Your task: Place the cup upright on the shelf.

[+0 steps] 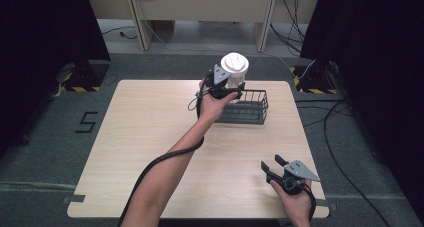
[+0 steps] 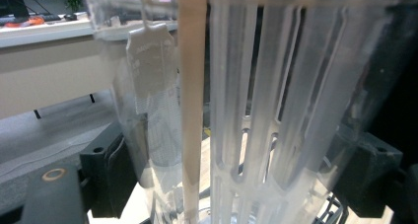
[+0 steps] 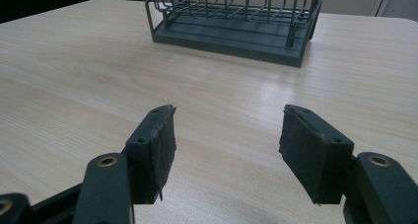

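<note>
Left gripper [image 1: 231,92] was clamped on a clear plastic container [image 1: 234,76] with a white lid [image 1: 234,62], held upright at the far side of the table [image 1: 150,137], at the near-left end of a dark wire basket [image 1: 250,107]. In the left gripper view the container's ribbed, see-through wall [image 2: 256,110] stood between the two jaws, its long axis vertical, with a pale stick-like part [image 2: 191,100] running up inside it. Whether its base had already passed the basket rim could not be told. Right gripper [image 1: 274,166] rested low near the table's front right corner, jaws spread wide with nothing between them; in its own view the pads [image 3: 160,150] pointed toward the basket [image 3: 231,21], which lay well ahead across bare wood. The left hand [image 1: 212,107] was far nearer the basket than the right hand [image 1: 295,199], so any setting-down would likely be a short move down and rightward. Counted: one container, one lid, one basket, two grippers.
</note>
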`<state>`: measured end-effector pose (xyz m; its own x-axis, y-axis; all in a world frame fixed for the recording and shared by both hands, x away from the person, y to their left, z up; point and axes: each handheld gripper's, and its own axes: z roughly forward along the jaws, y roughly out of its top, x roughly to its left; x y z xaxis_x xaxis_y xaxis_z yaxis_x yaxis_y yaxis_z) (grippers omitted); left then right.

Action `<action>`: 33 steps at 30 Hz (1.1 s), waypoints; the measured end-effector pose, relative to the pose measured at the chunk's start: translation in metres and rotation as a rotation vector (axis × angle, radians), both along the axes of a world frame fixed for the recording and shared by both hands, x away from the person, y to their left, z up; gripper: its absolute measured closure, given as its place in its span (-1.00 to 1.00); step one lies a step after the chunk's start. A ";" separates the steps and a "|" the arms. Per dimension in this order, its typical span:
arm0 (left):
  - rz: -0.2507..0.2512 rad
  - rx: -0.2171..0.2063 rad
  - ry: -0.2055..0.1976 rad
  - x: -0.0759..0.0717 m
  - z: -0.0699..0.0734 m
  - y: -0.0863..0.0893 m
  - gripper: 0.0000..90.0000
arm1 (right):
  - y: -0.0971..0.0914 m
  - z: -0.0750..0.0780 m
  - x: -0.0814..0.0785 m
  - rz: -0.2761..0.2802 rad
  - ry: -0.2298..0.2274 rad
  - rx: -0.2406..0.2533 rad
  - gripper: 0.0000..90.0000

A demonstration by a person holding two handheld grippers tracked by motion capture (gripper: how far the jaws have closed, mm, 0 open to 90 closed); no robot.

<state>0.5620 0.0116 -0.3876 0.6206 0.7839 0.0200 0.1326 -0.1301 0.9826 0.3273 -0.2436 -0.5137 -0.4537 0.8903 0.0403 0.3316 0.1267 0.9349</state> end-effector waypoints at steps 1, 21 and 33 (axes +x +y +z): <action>0.002 0.000 0.003 0.001 -0.001 -0.001 -0.62 | 0.000 0.000 0.000 0.001 -0.001 0.000 -0.14; 0.030 0.024 0.063 0.016 -0.032 -0.008 -0.62 | -0.001 0.000 -0.001 0.009 0.001 0.006 -0.15; 0.038 0.032 0.088 0.019 -0.044 -0.011 -0.62 | 0.002 0.000 -0.001 0.022 0.002 -0.001 -0.15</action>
<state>0.5814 0.0001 -0.4314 0.5905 0.8070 -0.0083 0.2240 -0.1540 0.9624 0.3262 -0.2412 -0.5137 -0.4728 0.8802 0.0408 0.3309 0.1344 0.9340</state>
